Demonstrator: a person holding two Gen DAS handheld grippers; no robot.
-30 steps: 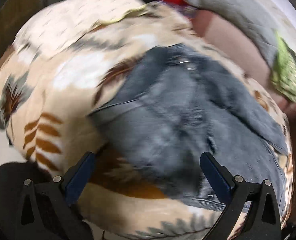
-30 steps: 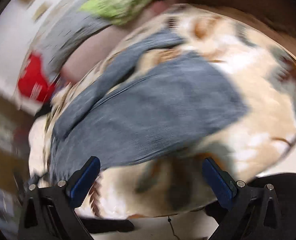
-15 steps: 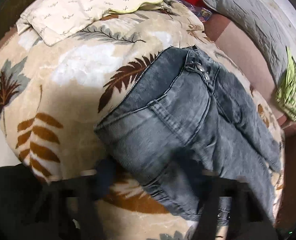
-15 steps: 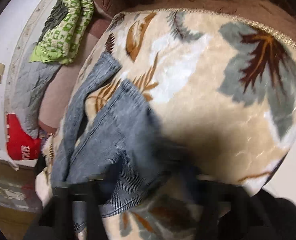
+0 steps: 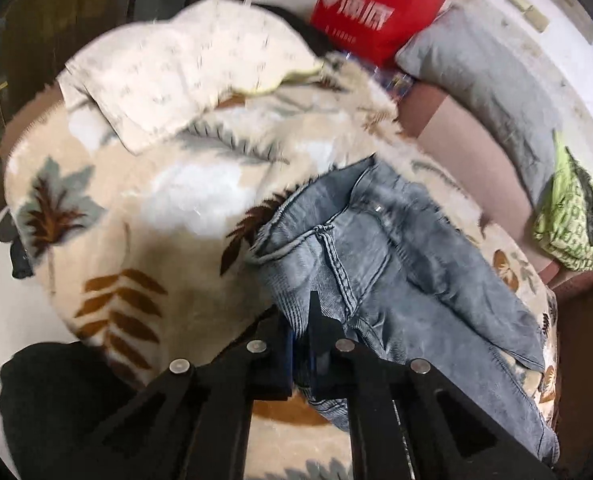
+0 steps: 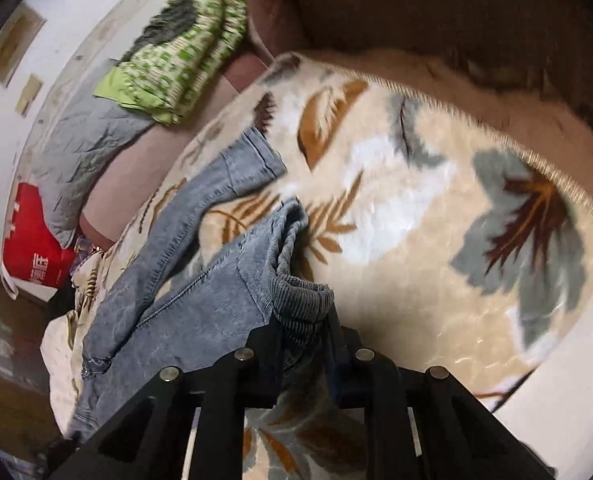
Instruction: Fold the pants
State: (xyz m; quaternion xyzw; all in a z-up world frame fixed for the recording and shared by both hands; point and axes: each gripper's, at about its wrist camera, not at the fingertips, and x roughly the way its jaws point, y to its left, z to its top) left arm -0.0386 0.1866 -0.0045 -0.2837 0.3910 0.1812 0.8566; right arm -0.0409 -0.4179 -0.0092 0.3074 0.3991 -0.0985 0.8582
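Both my jaws have just been closing from wide apart and now pinch the faded blue-grey corduroy pants [image 5: 380,264] lying low and centre on the leaf-patterned beige blanket [image 5: 136,208], left gripper [image 5: 301,344] at the waist and right gripper [image 6: 305,332] at a bunched leg end, so I judge the first fold begun, next carrying these ends across together.

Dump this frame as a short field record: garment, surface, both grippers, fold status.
garment: grey-blue corduroy pants, spread out, legs apart
surface: beige leaf-print plush blanket
left gripper: jaws just closed, pinching the waist end of the pants
right gripper: jaws just closed on a bunched leg hem
fold status: no fold made yet
clutter: red bag, grey quilted cushion, green patterned cloth
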